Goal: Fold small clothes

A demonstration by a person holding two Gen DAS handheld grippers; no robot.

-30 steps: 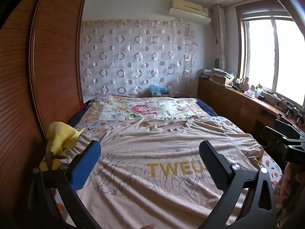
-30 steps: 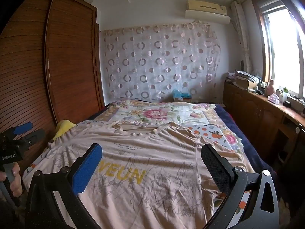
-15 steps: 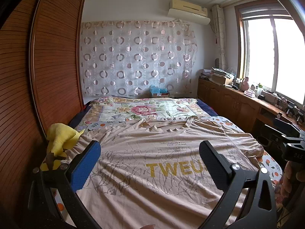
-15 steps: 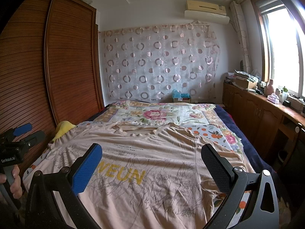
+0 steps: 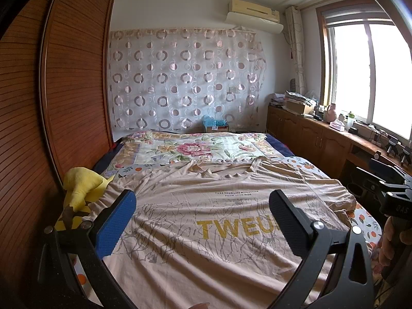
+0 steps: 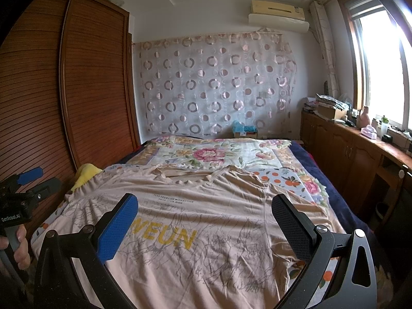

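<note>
Beige T-shirt (image 5: 219, 221) lies spread on the floral bed (image 5: 195, 149); left tongs (image 5: 200, 221) and right tongs (image 6: 206, 224) gape wide.

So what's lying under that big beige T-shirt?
The T-shirt lies spread on a bedsheet with an orange-fruit print, visible past its edges. The yellow plush toy is partly covered; the rest is hidden.

Left claw (image 5: 203, 221) and right claw (image 6: 206, 224) both gape wide, holding nothing.

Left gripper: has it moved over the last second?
Yes. The left gripper has tilted slightly upward: against its fingers, the air conditioner and T-shirt print sit a little lower in its view than before.
</note>
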